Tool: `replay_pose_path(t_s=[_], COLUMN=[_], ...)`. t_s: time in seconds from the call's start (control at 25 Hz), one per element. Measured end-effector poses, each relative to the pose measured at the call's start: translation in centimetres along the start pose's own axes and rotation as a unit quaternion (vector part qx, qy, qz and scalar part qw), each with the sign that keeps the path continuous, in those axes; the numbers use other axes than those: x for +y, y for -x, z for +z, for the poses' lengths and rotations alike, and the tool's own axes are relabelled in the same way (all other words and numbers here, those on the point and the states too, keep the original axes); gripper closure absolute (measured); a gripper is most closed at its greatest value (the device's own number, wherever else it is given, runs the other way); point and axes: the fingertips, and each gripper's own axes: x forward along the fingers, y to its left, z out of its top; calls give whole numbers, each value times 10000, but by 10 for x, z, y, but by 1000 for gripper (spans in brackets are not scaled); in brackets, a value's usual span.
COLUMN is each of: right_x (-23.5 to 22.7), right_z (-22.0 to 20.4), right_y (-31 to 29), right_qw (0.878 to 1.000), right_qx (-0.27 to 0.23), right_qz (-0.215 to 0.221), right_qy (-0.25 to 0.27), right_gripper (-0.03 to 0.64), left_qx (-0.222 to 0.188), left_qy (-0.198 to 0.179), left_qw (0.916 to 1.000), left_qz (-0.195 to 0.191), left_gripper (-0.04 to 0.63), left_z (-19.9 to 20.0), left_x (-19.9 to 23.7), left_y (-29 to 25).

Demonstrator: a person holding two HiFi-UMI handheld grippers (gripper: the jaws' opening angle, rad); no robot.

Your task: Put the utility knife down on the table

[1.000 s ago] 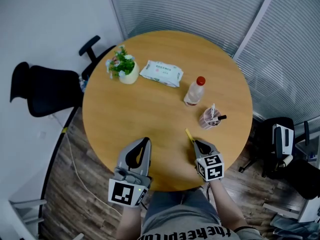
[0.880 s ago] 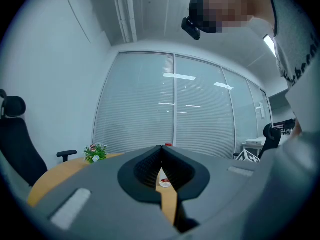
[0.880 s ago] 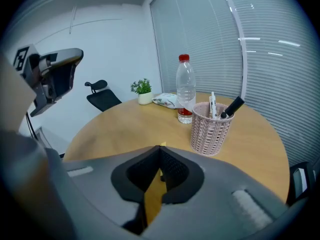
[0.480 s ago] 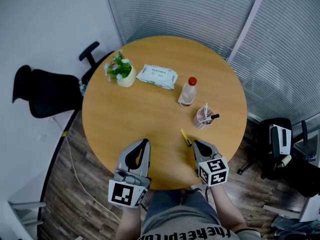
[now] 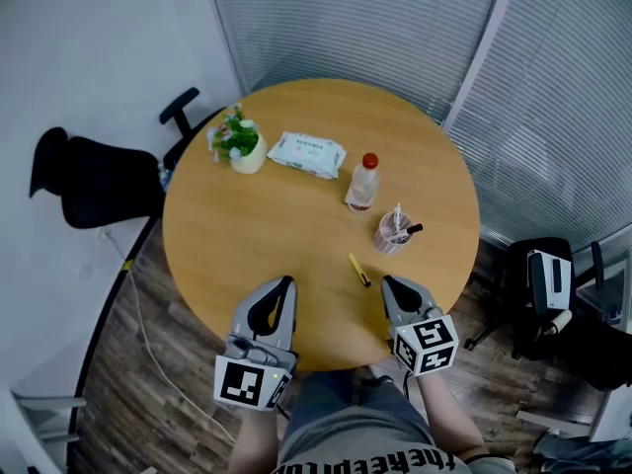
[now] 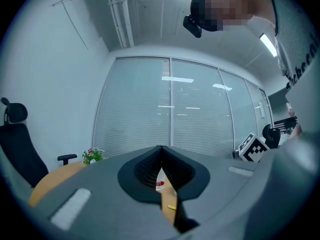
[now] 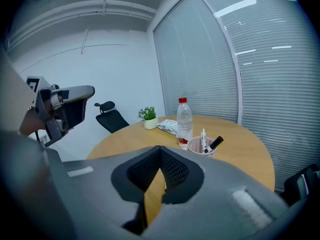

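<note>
My right gripper [image 5: 392, 286] hangs over the near edge of the round table [image 5: 247, 235]. Its jaws are pressed together with nothing between them. The yellow utility knife [image 5: 358, 270] lies flat on the wood just ahead of that gripper and slightly to its left, clear of the jaw tips. My left gripper [image 5: 284, 286], well to the left of the knife, is likewise closed and empty. Farther ahead of the right gripper I see a pen cup [image 5: 391, 232] and, beyond it, a water bottle [image 5: 362, 181].
</note>
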Motion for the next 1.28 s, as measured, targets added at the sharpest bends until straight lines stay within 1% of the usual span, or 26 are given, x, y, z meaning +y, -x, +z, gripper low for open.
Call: replay_pose_path(t_s=[0.4, 0.64, 0.88, 1.28], right_x=[6, 10, 15, 16], right_z=[32, 45, 56, 78], right_y=[33, 53, 75, 112], right_qw=[9987, 9968, 9938, 9873], right_qx=[-477, -744, -1025, -1504], right_qz=[93, 145, 228, 234], right_qy=[132, 236, 356, 453], right_gripper=[615, 615, 615, 615], left_qx=[-101, -161, -226, -360], left_qy=[-48, -88, -138, -202], left_qw=[9999, 9998, 9995, 9988], left_qz=[42, 106, 185, 277], left_gripper=[586, 586, 586, 586], left_z=[10, 14, 20, 31], left_x=[-19, -30, -41, -60], left_y=[9, 16, 27, 42])
